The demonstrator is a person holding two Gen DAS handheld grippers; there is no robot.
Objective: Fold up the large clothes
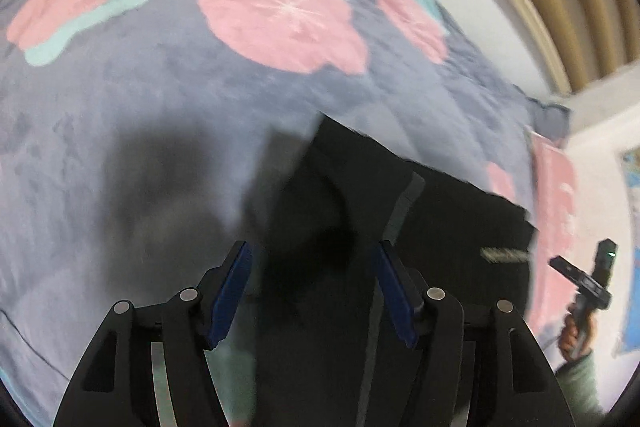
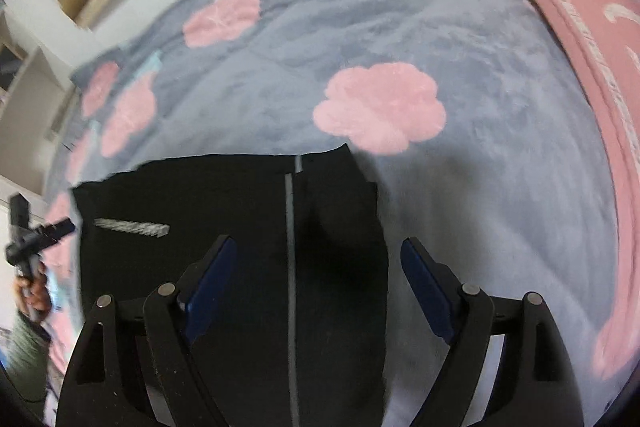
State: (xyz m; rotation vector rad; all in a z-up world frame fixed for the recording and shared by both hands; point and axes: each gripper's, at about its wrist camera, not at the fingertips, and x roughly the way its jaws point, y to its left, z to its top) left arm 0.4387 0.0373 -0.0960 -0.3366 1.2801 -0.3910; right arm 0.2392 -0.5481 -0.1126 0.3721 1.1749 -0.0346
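— Where is the black garment (image 2: 240, 267)?
— Flat on the floral blanket (image 2: 460, 47), directly beneath both tools.
— And the grippers?
— Left gripper (image 1: 314, 287) and right gripper (image 2: 318, 283) hover, jaws spread, holding nothing.

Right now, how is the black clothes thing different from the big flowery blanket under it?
The black garment is plain dark with one thin grey stripe; the blanket is grey-blue with pink flowers. The garment is much smaller, covering only part of the blanket, which spreads across the whole bed. The garment has straight, sharp edges; the blanket looks fluffy and rumpled. Both lie flat, and neither is held by any fingers.
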